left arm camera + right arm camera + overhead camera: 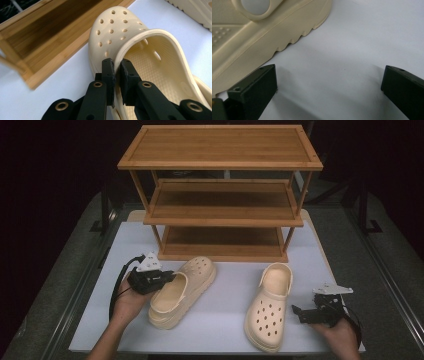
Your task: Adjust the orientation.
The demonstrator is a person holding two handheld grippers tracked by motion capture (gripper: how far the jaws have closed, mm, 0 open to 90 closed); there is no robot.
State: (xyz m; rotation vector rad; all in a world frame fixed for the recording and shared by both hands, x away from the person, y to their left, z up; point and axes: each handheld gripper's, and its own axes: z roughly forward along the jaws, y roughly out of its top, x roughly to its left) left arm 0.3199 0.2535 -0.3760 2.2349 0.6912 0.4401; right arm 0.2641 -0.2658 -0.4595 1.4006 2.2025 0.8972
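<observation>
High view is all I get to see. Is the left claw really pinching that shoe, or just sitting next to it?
Observer: It is really pinching it. In the left gripper view the left claw is shut on the side wall of the left clog, one jaw inside the opening and one outside.
Operator: Is the other claw grabbing the other shoe?
Observer: No. In the right gripper view the right claw is wide open, with bare white table between its jaws.
Operator: Is it touching that shoe?
Observer: The right clog lies just beside one jaw, its ridged sole edge showing; I cannot tell if they touch.
</observation>
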